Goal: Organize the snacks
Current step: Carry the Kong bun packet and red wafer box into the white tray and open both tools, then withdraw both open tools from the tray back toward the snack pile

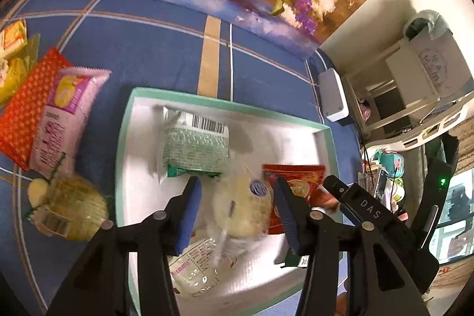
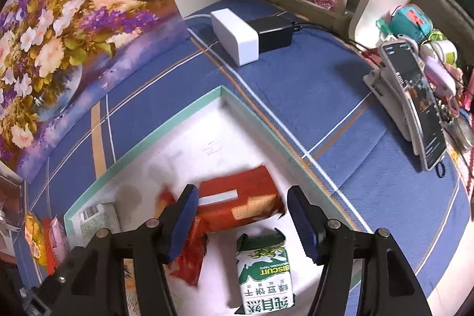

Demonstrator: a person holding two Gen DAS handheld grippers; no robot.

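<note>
While both grippers hang over the box, each view gives its own geometry.

Left wrist view:
- Left gripper [image 1: 237, 194]: jaws part open, pointing steeply down into the box [image 1: 207, 102].
- Between jaws: clear-wrapped bun [image 1: 243, 206], pale and round. Pads flank it; no pad visibly presses it, so I read it as loose, not held.
- Bun axis: wrapper runs from the jaws toward the camera, tail end under the left finger.
- Neighbours in box: green pack [image 1: 195, 150] just beyond the left pad; red pack [image 1: 293, 182] touching the bun on its right.
- Outside box: pink pack [image 1: 62, 114] lying on an orange pack [image 1: 23, 108], and a netted snack [image 1: 71, 206], all well left on the cloth [image 1: 154, 49].

Right wrist view:
- Right gripper [image 2: 243, 215]: jaws part open, nothing pinched.
- Between jaws: red pack [image 2: 240, 206], long axis roughly across the gap, left end by the left pad.
- Biscuit pack [image 2: 263, 268]: nearer the camera, long axis along the fingers.

Judgement:
- Nearest to loose snacks: left hand, as they lie on its side.
- Next move hinges on: a sideways carry left, out over the box wall.
</note>
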